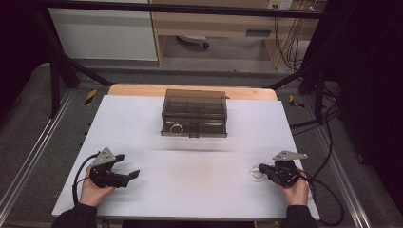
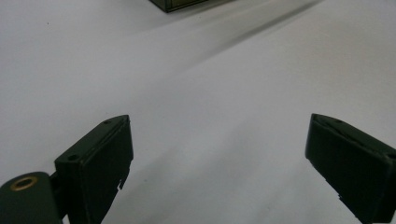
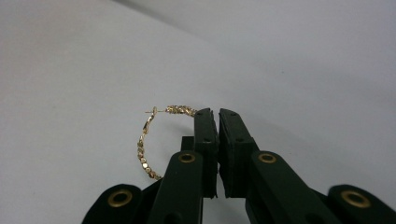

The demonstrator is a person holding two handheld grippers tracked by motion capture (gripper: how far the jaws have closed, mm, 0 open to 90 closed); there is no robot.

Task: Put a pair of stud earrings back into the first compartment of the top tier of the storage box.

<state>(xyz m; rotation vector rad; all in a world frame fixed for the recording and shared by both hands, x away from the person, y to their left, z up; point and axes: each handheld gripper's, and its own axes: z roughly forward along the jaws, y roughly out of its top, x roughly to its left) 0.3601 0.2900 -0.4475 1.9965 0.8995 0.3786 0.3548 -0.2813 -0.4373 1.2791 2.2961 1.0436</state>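
A gold beaded hoop earring (image 3: 141,154) sits in my right gripper (image 3: 218,114), whose jaws are shut on its rim. In the high view this earring (image 1: 256,172) lies low over the white table at the front right, at the tip of the right gripper (image 1: 262,169). My left gripper (image 1: 128,165) rests at the front left, jaws wide open with nothing between them. From its own camera the left gripper (image 2: 219,140) faces bare white table.
A dark see-through compartment box (image 1: 194,114) stands at the middle back of the white table (image 1: 190,190), with a second ring-shaped item (image 1: 177,128) in its front left section. Its corner (image 2: 177,3) shows in the left gripper view. Cables trail off the right side.
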